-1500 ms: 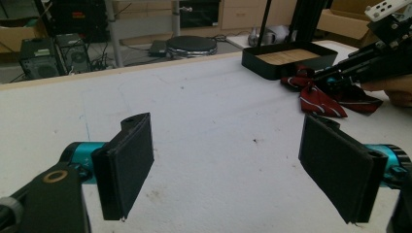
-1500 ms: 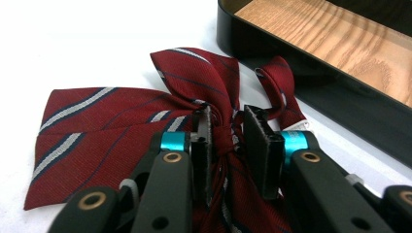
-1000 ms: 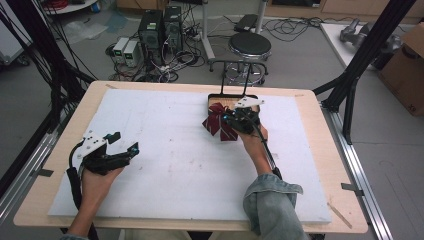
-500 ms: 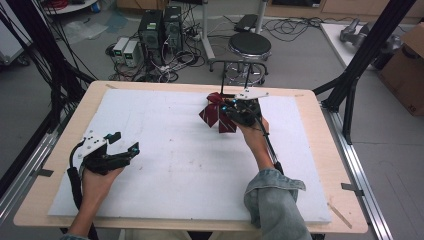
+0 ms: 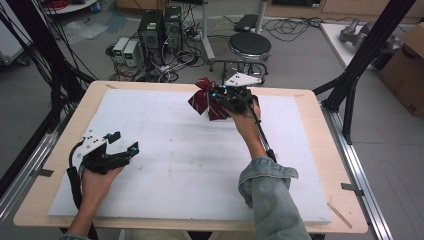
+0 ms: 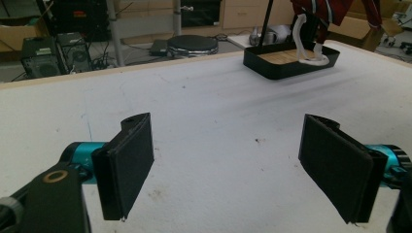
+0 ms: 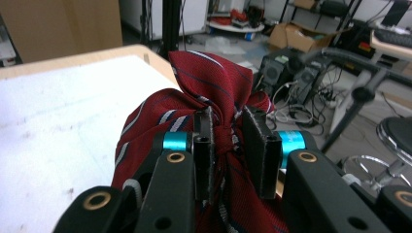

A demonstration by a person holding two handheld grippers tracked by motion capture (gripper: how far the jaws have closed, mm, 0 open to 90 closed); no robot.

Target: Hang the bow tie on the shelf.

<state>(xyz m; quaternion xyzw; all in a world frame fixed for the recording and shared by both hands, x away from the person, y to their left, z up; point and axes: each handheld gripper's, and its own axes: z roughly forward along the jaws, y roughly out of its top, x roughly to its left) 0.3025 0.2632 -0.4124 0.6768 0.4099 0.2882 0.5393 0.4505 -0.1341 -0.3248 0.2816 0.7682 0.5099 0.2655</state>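
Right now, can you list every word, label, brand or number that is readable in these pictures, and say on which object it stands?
No text can be read.
Cardboard box: dark marks at the frame edge, cut off and too blurred to read.
Red striped bow tie, held in the right gripper: stripes, no label showing.
Black tray: plain.

Dark red bow tie [image 5: 205,99] with thin pale stripes, bunched at its knot, lifted above the desk [image 5: 175,145], white strap dangling
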